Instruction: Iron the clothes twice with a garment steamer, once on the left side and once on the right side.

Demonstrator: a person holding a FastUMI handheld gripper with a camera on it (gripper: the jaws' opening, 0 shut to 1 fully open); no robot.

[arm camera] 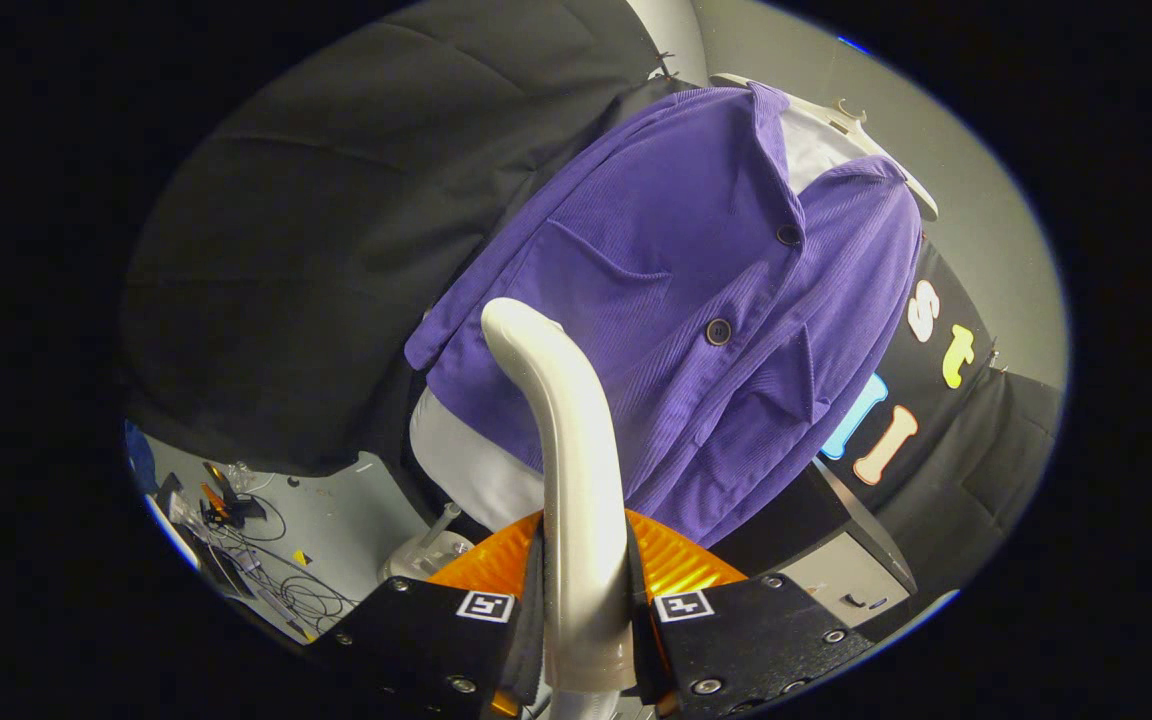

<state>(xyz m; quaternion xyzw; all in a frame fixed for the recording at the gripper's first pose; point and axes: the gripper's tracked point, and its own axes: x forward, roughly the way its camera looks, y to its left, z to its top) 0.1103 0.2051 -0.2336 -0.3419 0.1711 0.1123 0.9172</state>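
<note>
The gripper (584, 610) was tilted, its fingers clamped on the steamer (561, 440) handle, whose curved head reached toward the purple jacket (696, 300) hanging just beyond on a hanger (841, 120).

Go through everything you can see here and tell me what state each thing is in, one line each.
gripper: shut on the steamer, both fingers pressing its handle.
steamer: held between the fingers, head curving toward the jacket.
purple jacket: hanging, buttoned shut, tilted in this view.
hanger: carrying the jacket.
white garment: hanging under the jacket, hem showing below it.
cables: lying loose on the floor.
</note>
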